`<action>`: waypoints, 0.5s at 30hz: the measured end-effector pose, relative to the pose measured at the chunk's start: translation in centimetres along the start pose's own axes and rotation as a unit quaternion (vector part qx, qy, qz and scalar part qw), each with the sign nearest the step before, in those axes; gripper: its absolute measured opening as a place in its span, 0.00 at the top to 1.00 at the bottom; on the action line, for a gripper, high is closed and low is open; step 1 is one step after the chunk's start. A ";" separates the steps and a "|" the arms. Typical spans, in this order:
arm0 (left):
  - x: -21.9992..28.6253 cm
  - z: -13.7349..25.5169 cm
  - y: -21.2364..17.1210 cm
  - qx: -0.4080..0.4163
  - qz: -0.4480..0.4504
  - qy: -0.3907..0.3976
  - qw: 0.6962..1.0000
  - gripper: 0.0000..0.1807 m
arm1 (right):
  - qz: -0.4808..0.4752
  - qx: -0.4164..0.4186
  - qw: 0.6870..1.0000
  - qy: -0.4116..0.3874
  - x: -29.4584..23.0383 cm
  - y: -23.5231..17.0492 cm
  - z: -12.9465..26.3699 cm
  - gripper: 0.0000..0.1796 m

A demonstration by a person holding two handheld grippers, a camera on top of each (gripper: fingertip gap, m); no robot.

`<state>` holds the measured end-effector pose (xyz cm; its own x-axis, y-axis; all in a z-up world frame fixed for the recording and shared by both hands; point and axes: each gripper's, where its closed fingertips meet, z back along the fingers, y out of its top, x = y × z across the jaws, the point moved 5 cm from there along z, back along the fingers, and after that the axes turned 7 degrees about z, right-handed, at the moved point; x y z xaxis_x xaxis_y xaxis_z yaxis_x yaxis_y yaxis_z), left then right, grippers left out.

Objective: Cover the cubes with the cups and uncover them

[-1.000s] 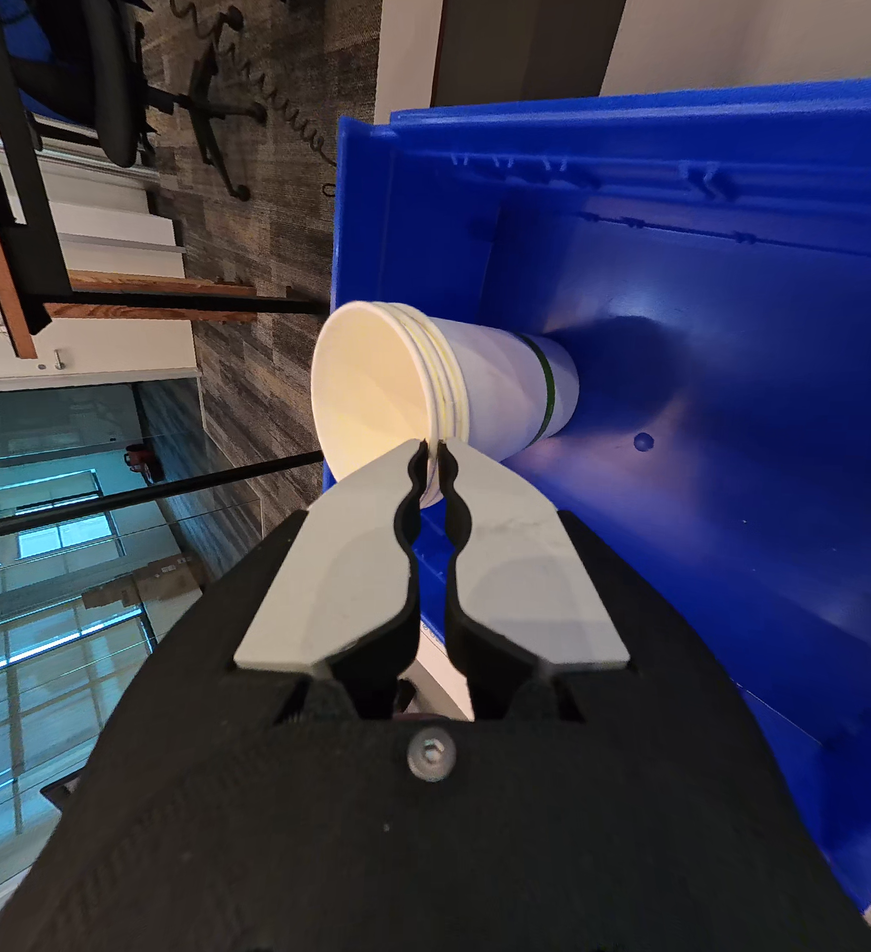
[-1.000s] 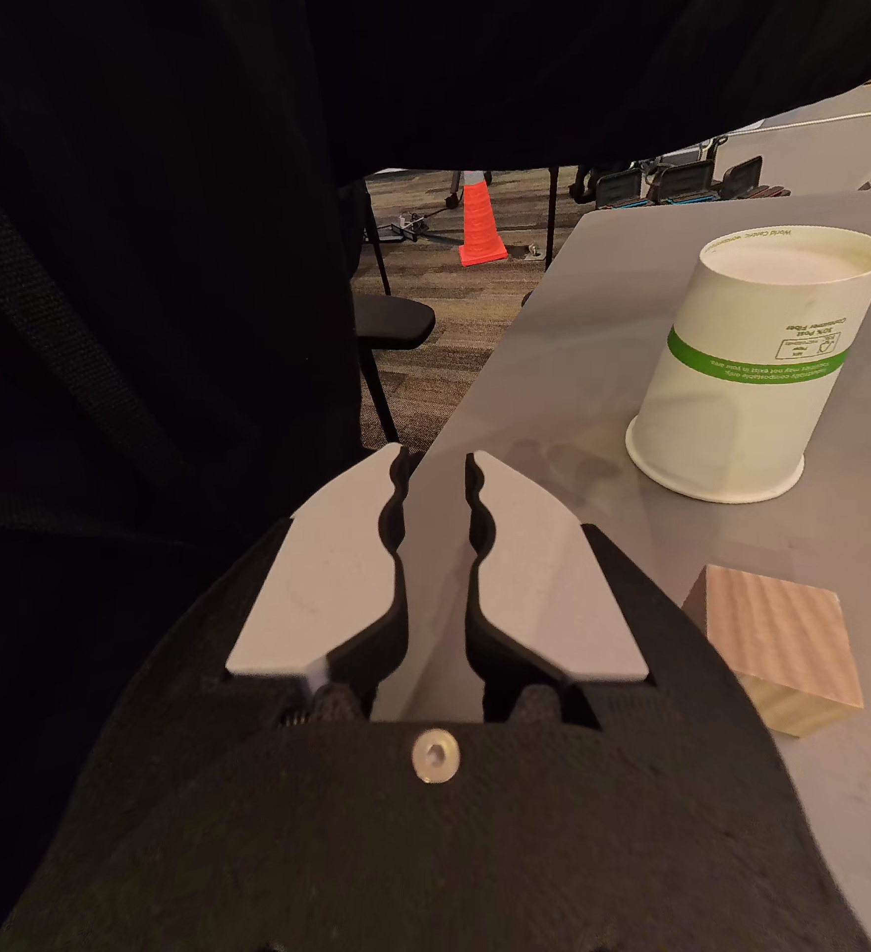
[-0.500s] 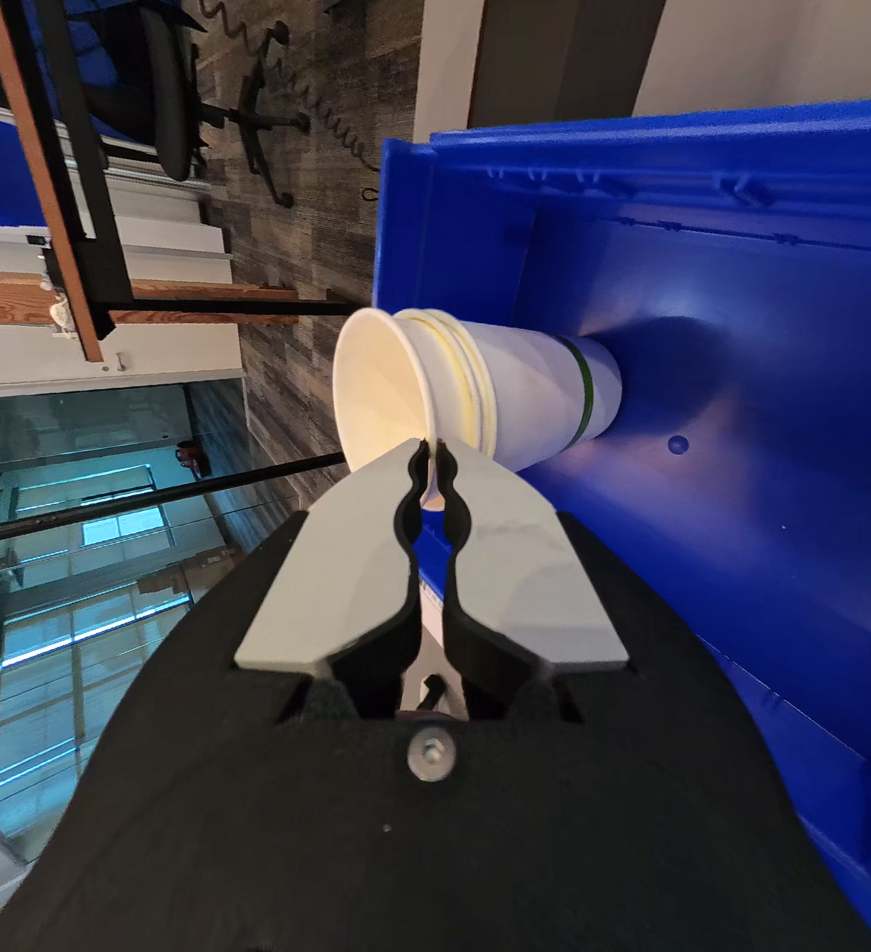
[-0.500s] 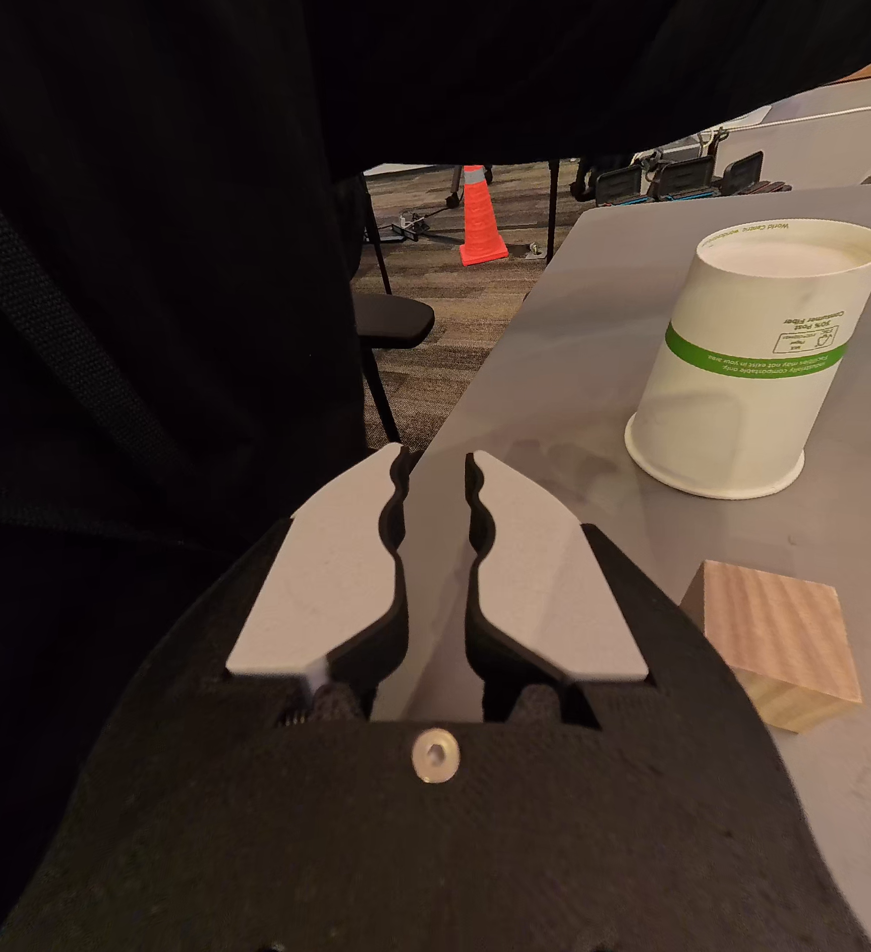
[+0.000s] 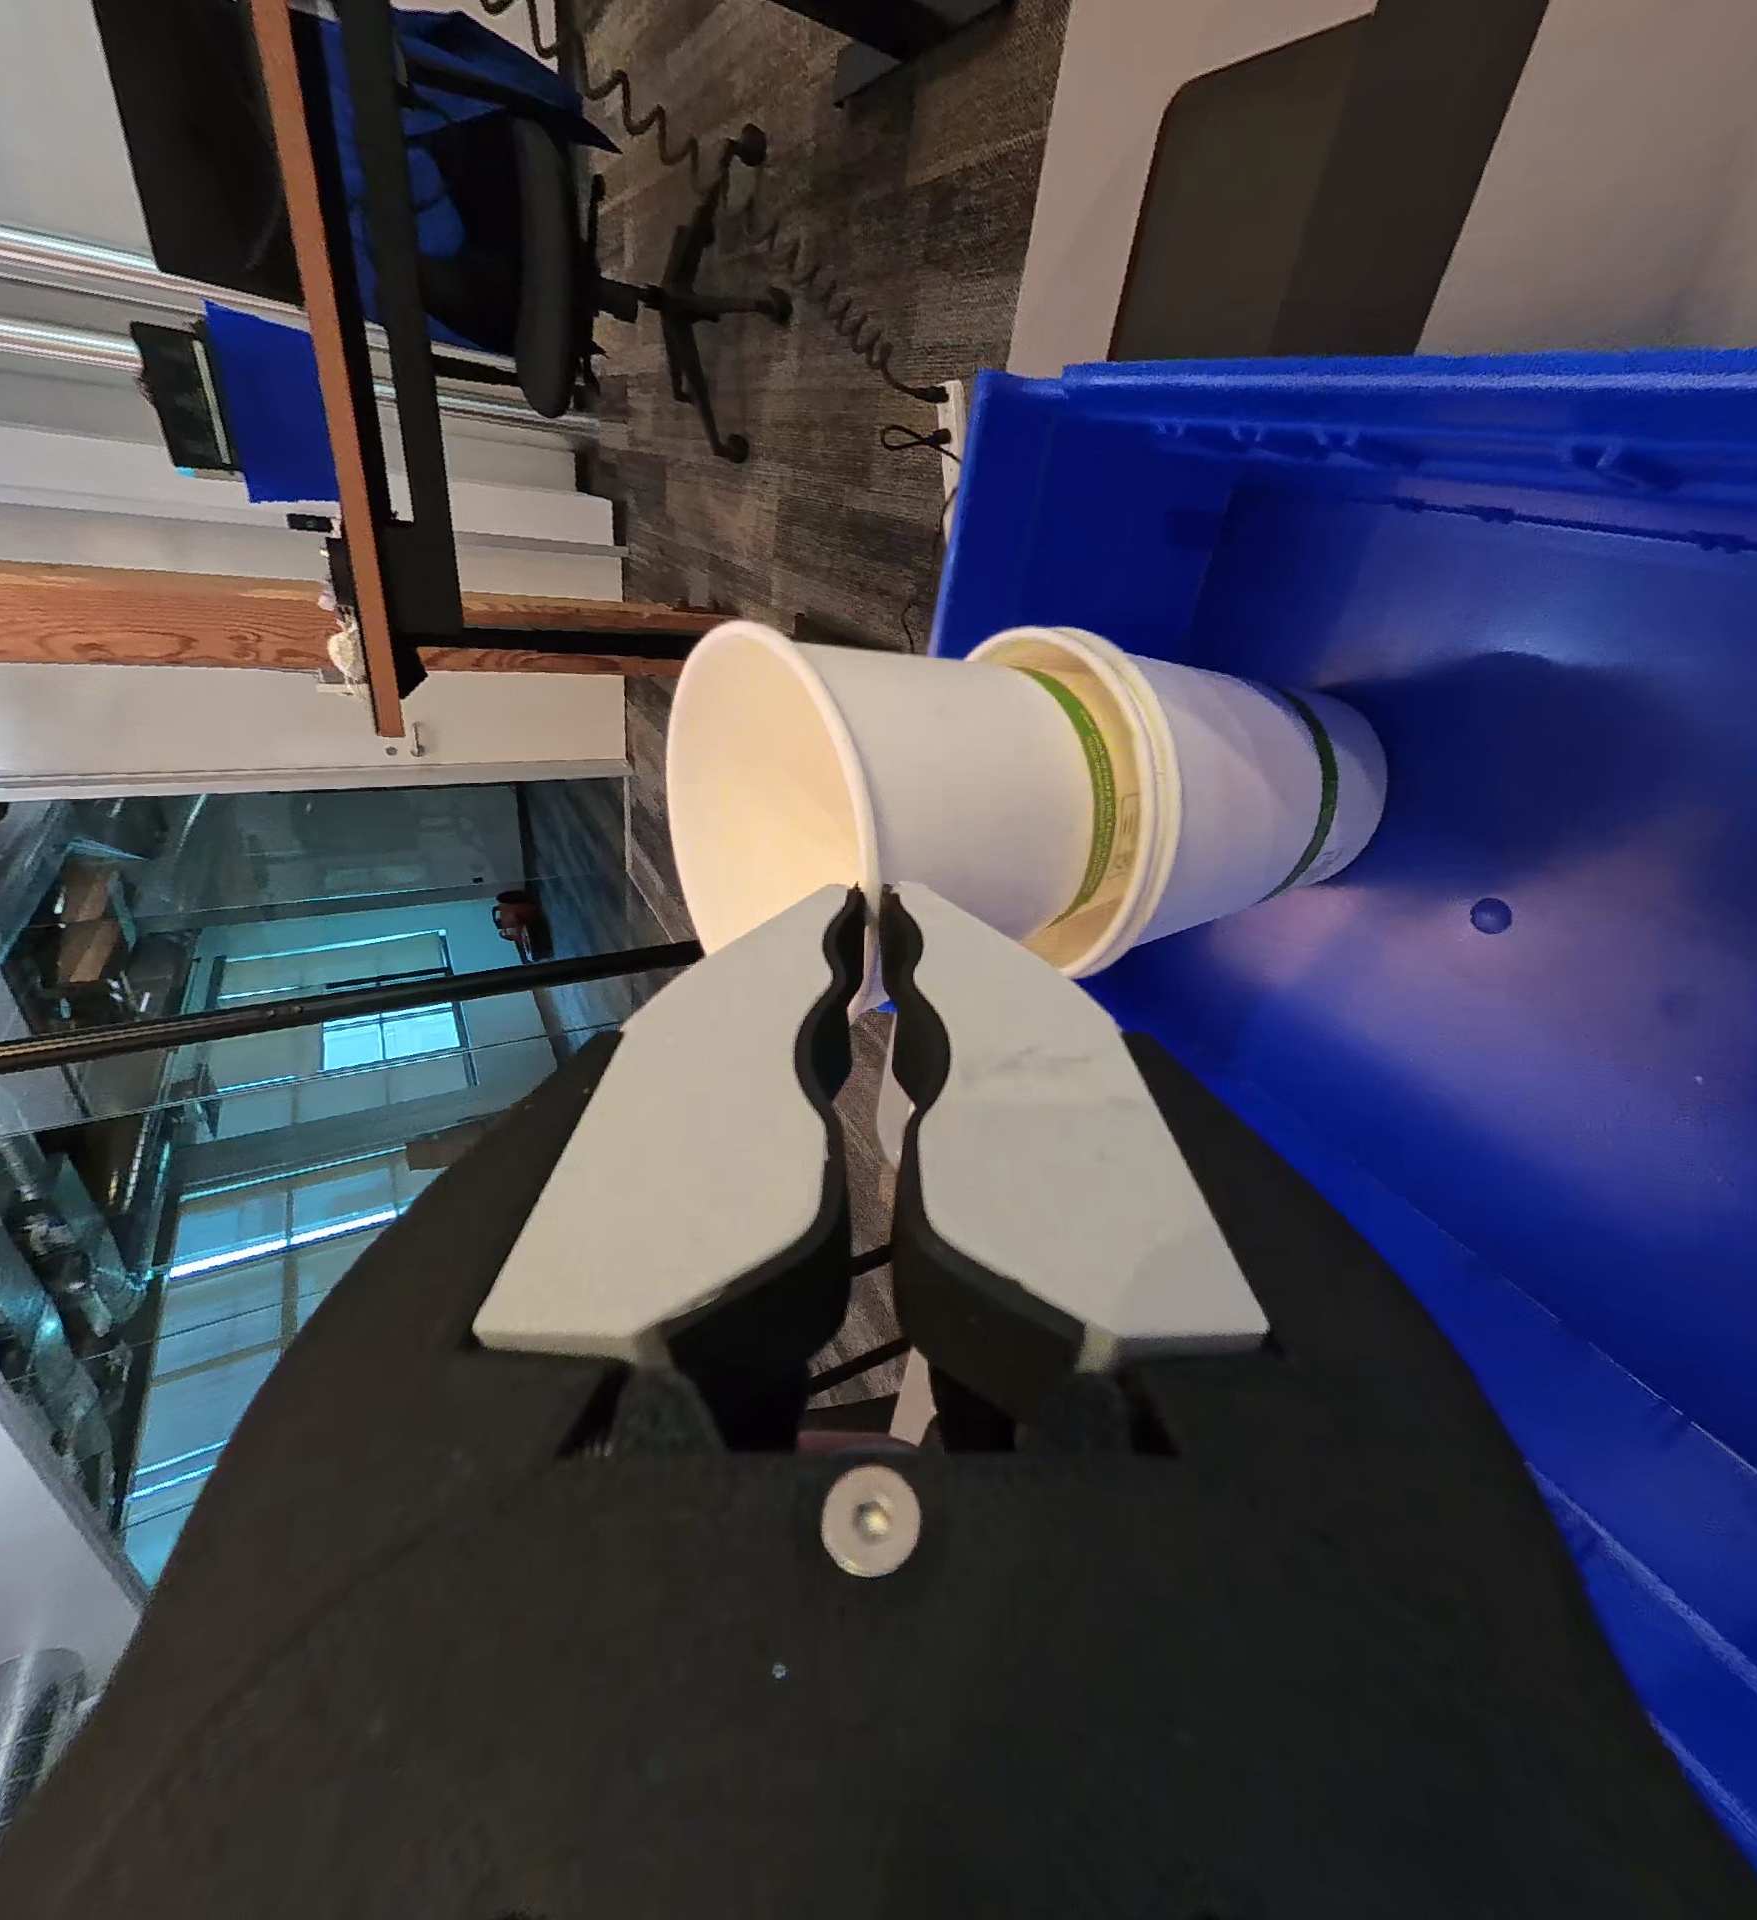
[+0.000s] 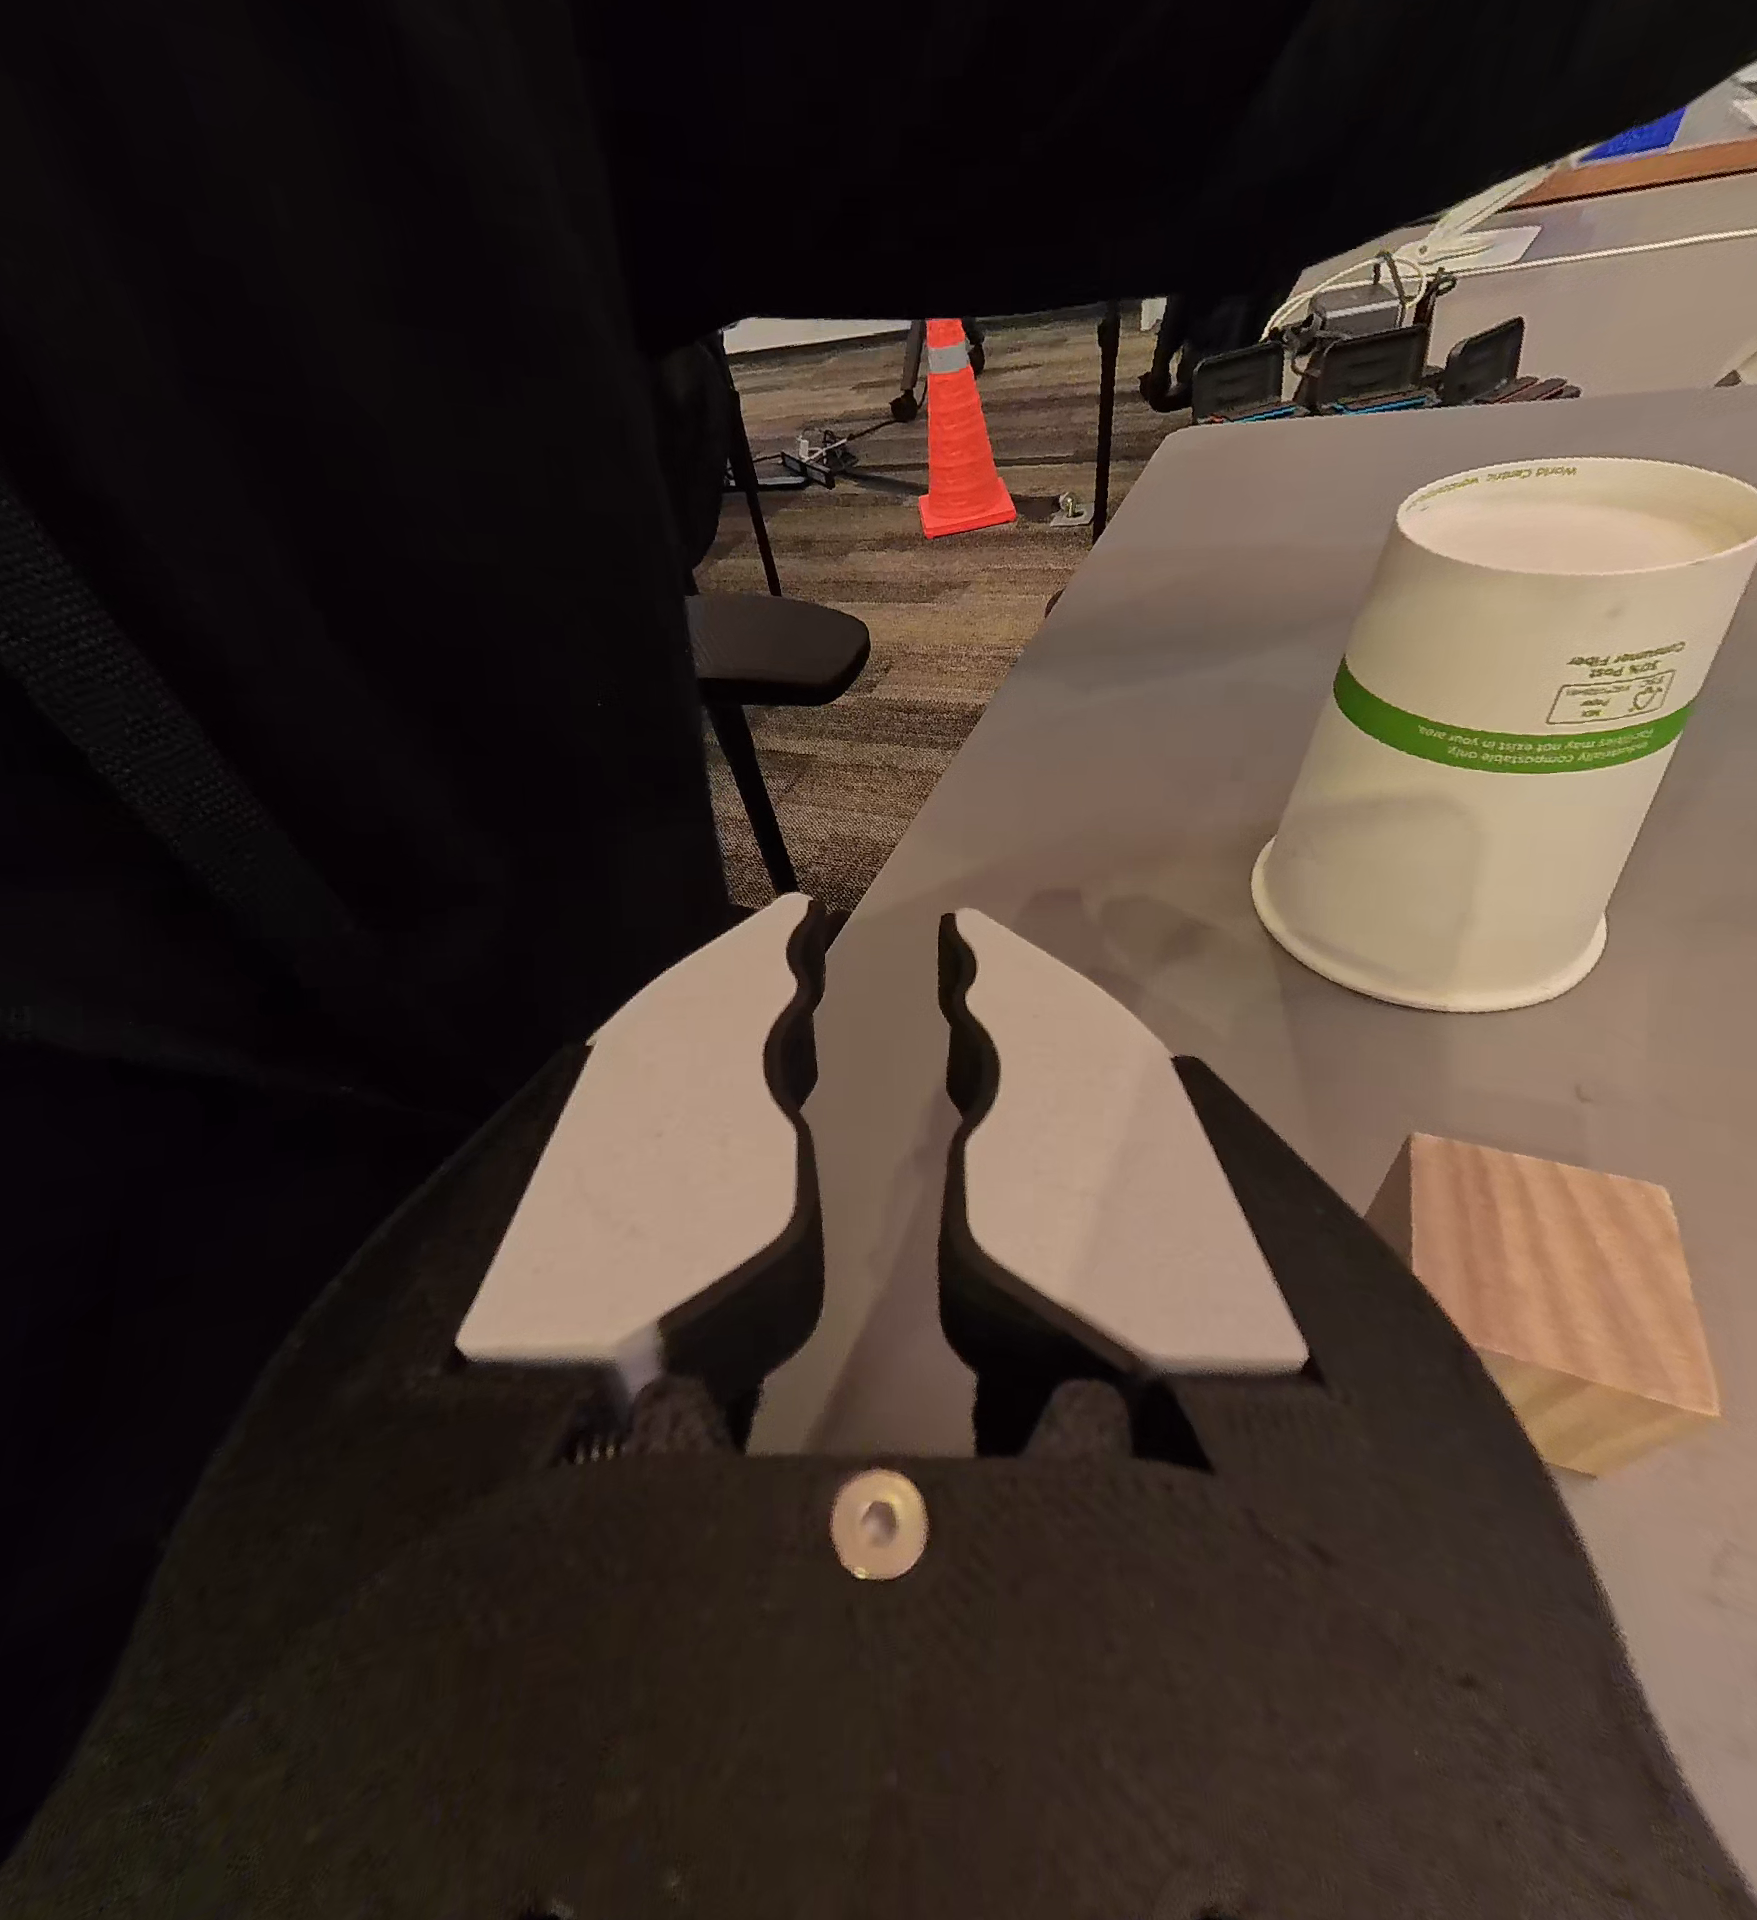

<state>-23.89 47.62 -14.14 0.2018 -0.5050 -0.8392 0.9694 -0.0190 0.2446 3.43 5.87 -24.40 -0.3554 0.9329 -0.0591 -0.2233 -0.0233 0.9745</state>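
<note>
In the left wrist view my left gripper (image 5: 872, 900) is shut on the rim of a white paper cup (image 5: 884, 790) with a green band. That cup is pulled most of the way out of a stack of cups (image 5: 1238, 800) standing in a blue bin (image 5: 1580, 935). In the right wrist view my right gripper (image 6: 876, 920) is open and empty, low over the grey table's (image 6: 1113, 790) near-left edge. An upside-down white cup (image 6: 1508, 748) stands on the table to its right. A bare wooden cube (image 6: 1560, 1278) lies nearer, right of the gripper.
A person's dark clothing (image 6: 282, 520) fills the left and top of the right wrist view. Beyond the table edge are a black chair (image 6: 770, 644) and an orange cone (image 6: 957, 436) on the floor. The bin's walls (image 5: 1425, 416) surround the stack.
My left gripper has drawn the top cup out of the stack; its green band now shows outside the other rims. The right gripper has hardly moved.
</note>
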 end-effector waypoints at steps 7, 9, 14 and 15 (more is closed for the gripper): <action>-1.5 1.6 0.7 0.006 -0.008 0.015 1.000 0.99 | 0.004 0.001 1.000 -0.005 0.0 0.1 0.1 0.88; -1.9 2.1 1.0 0.006 -0.011 0.017 1.000 0.98 | 0.005 0.001 1.000 -0.007 0.1 0.1 0.2 0.88; -3.0 3.6 1.7 0.007 -0.020 0.022 1.000 0.98 | 0.010 0.003 1.000 -0.012 0.1 0.3 0.3 0.88; -3.1 4.0 2.0 0.007 -0.023 0.021 0.999 0.99 | 0.010 0.003 1.000 -0.014 0.1 0.3 0.3 0.88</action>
<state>-23.18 45.72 -9.11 0.1635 -0.4666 -0.8692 0.9757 -0.0539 0.2124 3.58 6.06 -24.05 -0.3347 0.9417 -0.0331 -0.2110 -0.0407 0.9766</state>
